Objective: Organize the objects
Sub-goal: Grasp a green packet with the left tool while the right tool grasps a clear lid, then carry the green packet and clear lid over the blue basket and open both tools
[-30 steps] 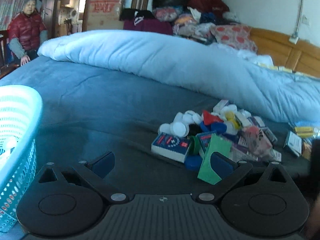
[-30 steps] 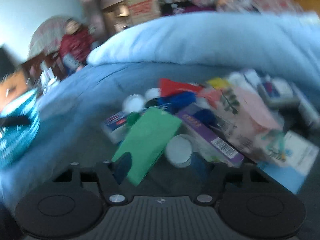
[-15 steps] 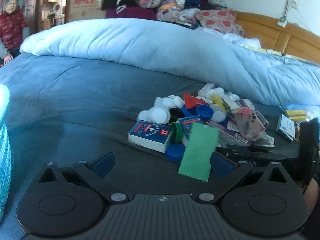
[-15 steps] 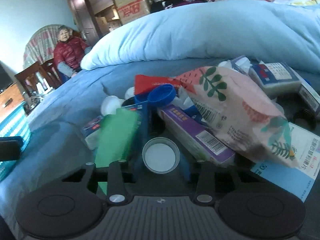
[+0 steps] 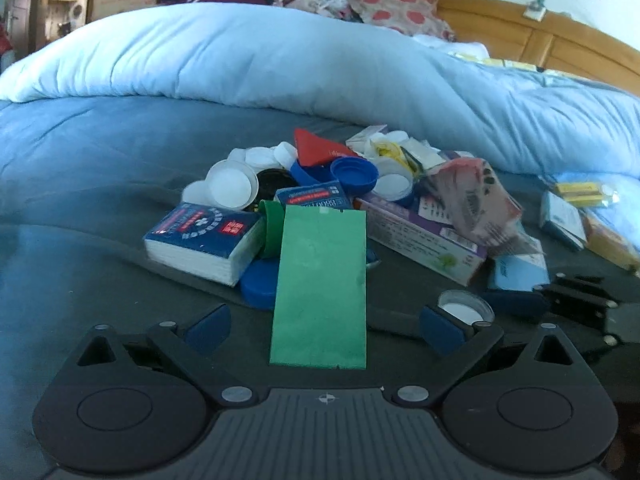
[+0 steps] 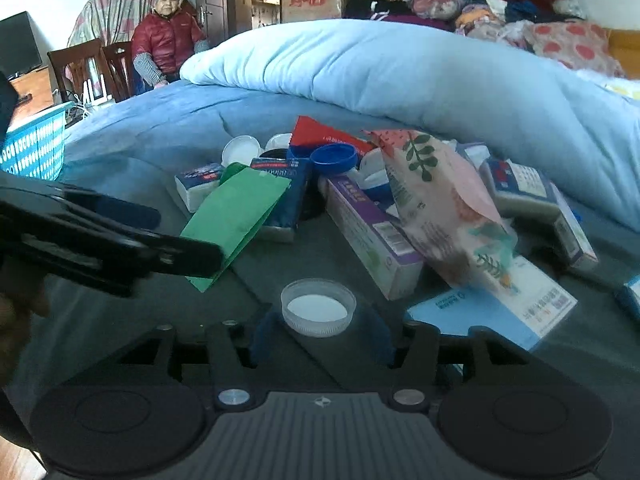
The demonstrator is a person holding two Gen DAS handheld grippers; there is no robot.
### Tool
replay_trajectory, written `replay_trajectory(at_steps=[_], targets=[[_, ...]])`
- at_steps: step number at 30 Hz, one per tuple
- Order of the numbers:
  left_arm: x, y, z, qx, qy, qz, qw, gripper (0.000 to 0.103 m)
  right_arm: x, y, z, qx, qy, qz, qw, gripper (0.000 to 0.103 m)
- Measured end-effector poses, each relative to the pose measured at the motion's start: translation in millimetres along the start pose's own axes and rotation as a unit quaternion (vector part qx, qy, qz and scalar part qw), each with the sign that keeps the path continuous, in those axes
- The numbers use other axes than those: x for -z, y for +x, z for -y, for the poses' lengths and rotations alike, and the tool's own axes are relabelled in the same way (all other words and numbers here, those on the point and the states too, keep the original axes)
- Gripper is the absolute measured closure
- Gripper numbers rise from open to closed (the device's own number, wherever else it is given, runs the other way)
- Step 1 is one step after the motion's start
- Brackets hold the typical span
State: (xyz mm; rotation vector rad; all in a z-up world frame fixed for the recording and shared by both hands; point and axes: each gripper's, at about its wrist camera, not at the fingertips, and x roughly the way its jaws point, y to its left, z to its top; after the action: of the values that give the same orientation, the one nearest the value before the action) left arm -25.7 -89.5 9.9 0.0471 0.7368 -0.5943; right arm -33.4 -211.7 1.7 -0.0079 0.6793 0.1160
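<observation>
Step in hand: sorting the heap of caps, boxes and packets on the dark blue bed sheet (image 5: 100, 184). Landmark: flat green paper packet (image 5: 320, 284), lying at the near edge of the heap.

Left tongs (image 5: 324, 324) spread wide, straddling the near end of the green packet; pads not pressing it.

Right tongs (image 6: 320, 340) are opening, with the clear round plastic lid with white inside (image 6: 318, 307) between the pads. The lid rests on the sheet just right of the green packet and looks loose, not pinched.

Light blue lattice plastic basket (image 6: 36, 144) sits far left of the packet.

Next, by judgement: right tongs must re-close squarely on the lid's rim; left must lower and pinch the thin packet edge.
</observation>
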Motion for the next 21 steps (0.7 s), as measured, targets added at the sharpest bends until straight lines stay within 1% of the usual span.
replay_trajectory(at_steps=[2, 4, 5, 6, 7, 8, 9, 12, 16, 18, 20, 21], targets=[[-2, 7, 4, 0.001, 0.006, 0.002, 1.0000, 0.006, 0, 2, 2, -0.001, -0.002, 0.003, 1.000, 0.051], [-2, 14, 10, 0.002, 0.017, 0.002, 0.9998, 0.013, 2, 6, 4, -0.002, 0.000, 0.005, 1.000, 0.052], [-2, 17, 12, -0.003, 0.022, 0.002, 0.9998, 0.013, 1, 10, 4, -0.003, 0.001, 0.005, 1.000, 0.053], [-2, 20, 14, -0.006, 0.025, 0.004, 0.9997, 0.018, 1, 10, 3, -0.004, 0.001, 0.006, 1.000, 0.060], [-2, 22, 15, -0.005, 0.027, 0.004, 0.9996, 0.034, 1, 9, 4, -0.005, 0.002, 0.007, 1.000, 0.060], [-2, 24, 15, -0.010, 0.028, 0.002, 0.9996, 0.044, 1, 8, 4, -0.008, 0.004, 0.008, 1.000, 0.060], [-2, 23, 14, -0.014, 0.026, 0.002, 0.9996, 0.050, 0, 7, 4, -0.010, 0.006, 0.009, 1.000, 0.060], [-8, 13, 9, -0.011, 0.014, 0.005, 0.9998, 0.051, -3, 1, 4, -0.015, 0.010, 0.021, 1.000, 0.060], [-26, -23, 1, -0.029, 0.004, 0.038, 0.9988, 0.051, -13, -15, 0, -0.021, 0.012, 0.042, 0.999, 0.060], [-39, -48, -6, -0.050, 0.000, 0.064, 0.9967, 0.051, -25, -26, -5, -0.029, 0.007, 0.056, 0.998, 0.060], [-54, -79, -18, -0.077, -0.012, 0.095, 0.9924, 0.051, -40, -36, -13, -0.037, 0.000, 0.072, 0.997, 0.060], [-60, -94, -25, -0.093, -0.017, 0.110, 0.9894, 0.051, -52, -42, -18, -0.043, -0.006, 0.084, 0.995, 0.060]])
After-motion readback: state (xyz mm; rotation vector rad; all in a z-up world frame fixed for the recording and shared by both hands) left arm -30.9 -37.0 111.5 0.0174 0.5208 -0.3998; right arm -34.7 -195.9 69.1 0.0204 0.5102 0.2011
